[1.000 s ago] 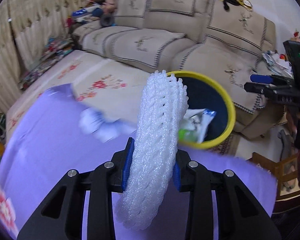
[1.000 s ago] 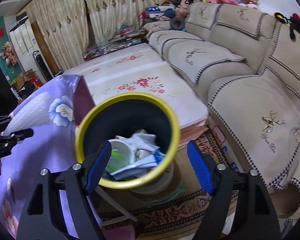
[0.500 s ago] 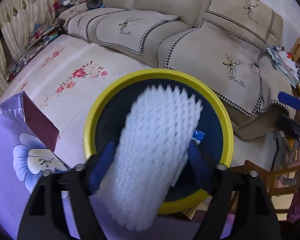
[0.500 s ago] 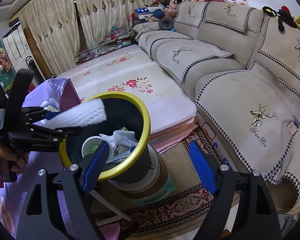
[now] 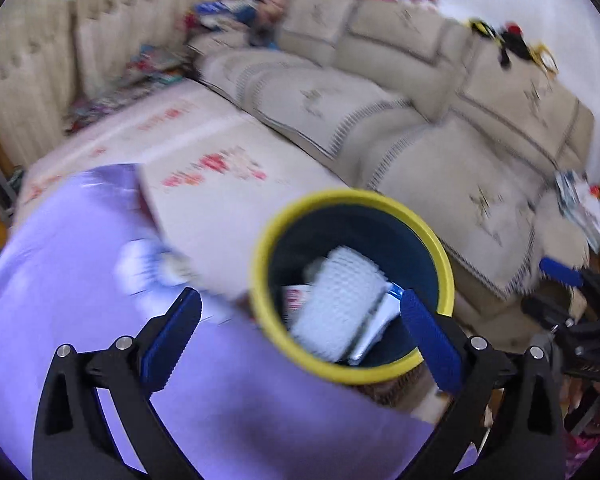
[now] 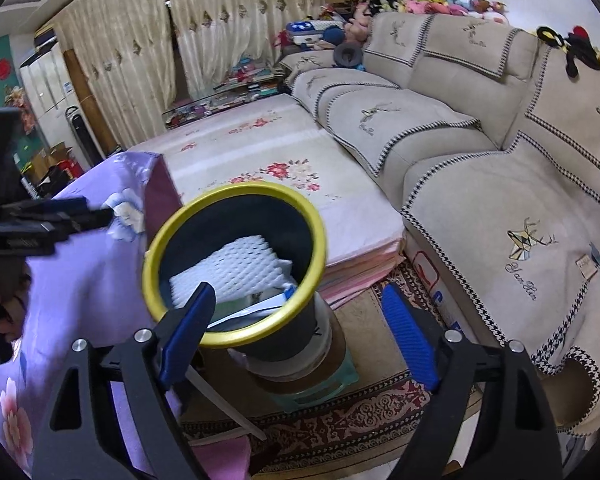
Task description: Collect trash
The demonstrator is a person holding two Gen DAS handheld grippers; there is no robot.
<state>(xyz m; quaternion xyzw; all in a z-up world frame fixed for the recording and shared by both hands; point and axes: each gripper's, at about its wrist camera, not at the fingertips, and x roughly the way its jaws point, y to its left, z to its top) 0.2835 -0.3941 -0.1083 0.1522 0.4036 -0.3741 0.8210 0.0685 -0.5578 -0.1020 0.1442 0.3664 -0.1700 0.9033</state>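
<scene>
Released since the earlier frame, the foam net now lies atop the trash inside the yellow-rimmed bin. Both the left gripper and right gripper gape wide, empty. Springy foam piled high could topple out if the bin gets nudged.

The white foam net lay inside the yellow-rimmed bin, atop other scraps. The right gripper hung spread wide before it, holding nothing, beside the purple cloth.
</scene>
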